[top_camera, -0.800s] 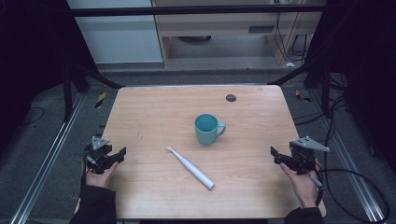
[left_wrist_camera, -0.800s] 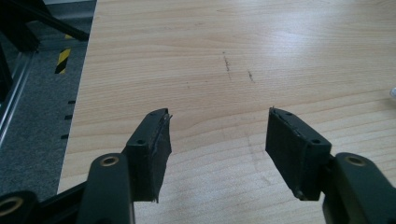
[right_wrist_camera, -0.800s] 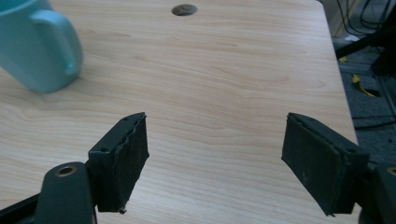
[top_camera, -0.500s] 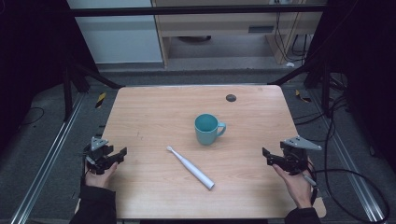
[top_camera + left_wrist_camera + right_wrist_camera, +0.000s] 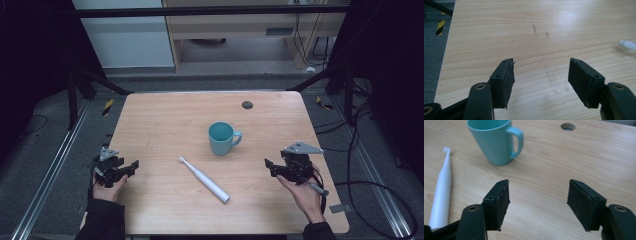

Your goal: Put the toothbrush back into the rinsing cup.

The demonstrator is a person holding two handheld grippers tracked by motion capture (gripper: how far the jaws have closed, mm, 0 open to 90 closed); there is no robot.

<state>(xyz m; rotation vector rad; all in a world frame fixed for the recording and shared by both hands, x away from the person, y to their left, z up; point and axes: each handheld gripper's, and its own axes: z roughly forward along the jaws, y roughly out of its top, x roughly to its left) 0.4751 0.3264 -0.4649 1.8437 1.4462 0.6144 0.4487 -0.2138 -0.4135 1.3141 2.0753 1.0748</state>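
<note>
A teal mug [image 5: 222, 138] stands upright near the middle of the wooden table [image 5: 165, 115], its handle to the right. A white electric toothbrush [image 5: 204, 179] lies slantwise in front of it, brush head toward the far left. My left gripper [image 5: 131, 165] hovers at the table's left edge, open and empty, pointing right. My right gripper [image 5: 270, 167] is at the right, open and empty, pointing left toward the mug. In the right gripper view the mug [image 5: 494, 142] and toothbrush [image 5: 441, 187] lie beyond my open gripper [image 5: 539, 182]. The left gripper [image 5: 541, 62] faces bare wood, with the toothbrush's tip [image 5: 627, 45] at the far right.
A round dark cable hole [image 5: 247, 105] sits in the tabletop behind the mug, also seen as the hole [image 5: 567, 126] in the right gripper view. Metal frame rails and cables run along the floor on both sides. A shelf unit stands beyond the far edge.
My right gripper has moved left, in from the table's right edge toward the mug. The left gripper has hardly shifted. Mug and toothbrush have stayed put.
</note>
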